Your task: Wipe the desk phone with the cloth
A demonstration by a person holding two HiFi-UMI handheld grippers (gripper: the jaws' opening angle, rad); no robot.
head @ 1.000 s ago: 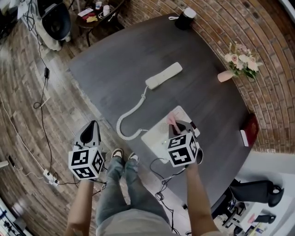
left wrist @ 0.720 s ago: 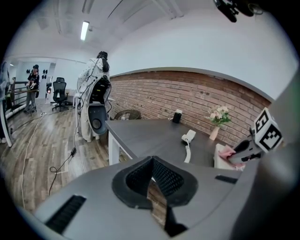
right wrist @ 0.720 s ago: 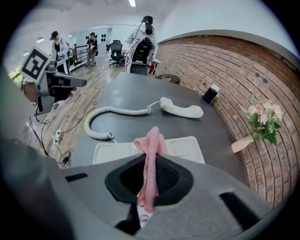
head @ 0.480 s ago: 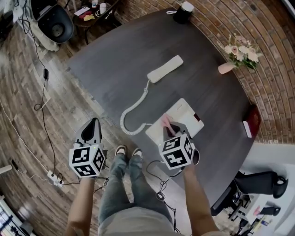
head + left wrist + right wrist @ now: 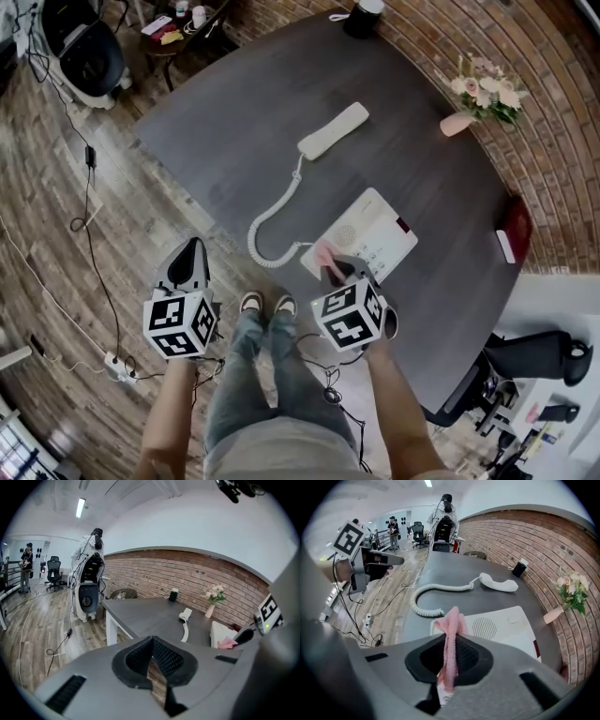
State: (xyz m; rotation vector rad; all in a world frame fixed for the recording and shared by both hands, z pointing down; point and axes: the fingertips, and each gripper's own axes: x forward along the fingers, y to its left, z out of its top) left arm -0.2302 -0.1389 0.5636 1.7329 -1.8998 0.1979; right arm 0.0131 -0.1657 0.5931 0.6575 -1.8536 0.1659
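Surface: dark grey table (image 5: 244, 112) with a matte, faintly grained top and a curved far edge. It stands on a wood-plank floor (image 5: 56, 187) beside a red brick wall (image 5: 520, 531). Cables lie loose on the floor.

On the table:
- Phone (image 5: 375, 225): white plastic, flat and rectangular, with a round speaker grille and its cradle empty.
- Handset (image 5: 333, 129): white, lying well apart from the phone towards the far side.
- Cord (image 5: 272, 225): white and coiled, looping from the handset to the phone.
- Vase (image 5: 457, 124): pink, with pale flowers, near the wall.

Cloth (image 5: 451, 634): pink, soft knit, bunched into a narrow upright fold. It sits at the phone's near corner; whether it touches can't be told.

Right claw (image 5: 450, 656): ribbed black pads pinched tight on the cloth, which sticks out past the tips.

Left claw (image 5: 152, 660): jaws together with only a thin slit between them and nothing in them. It is held off the table edge, over the floor.
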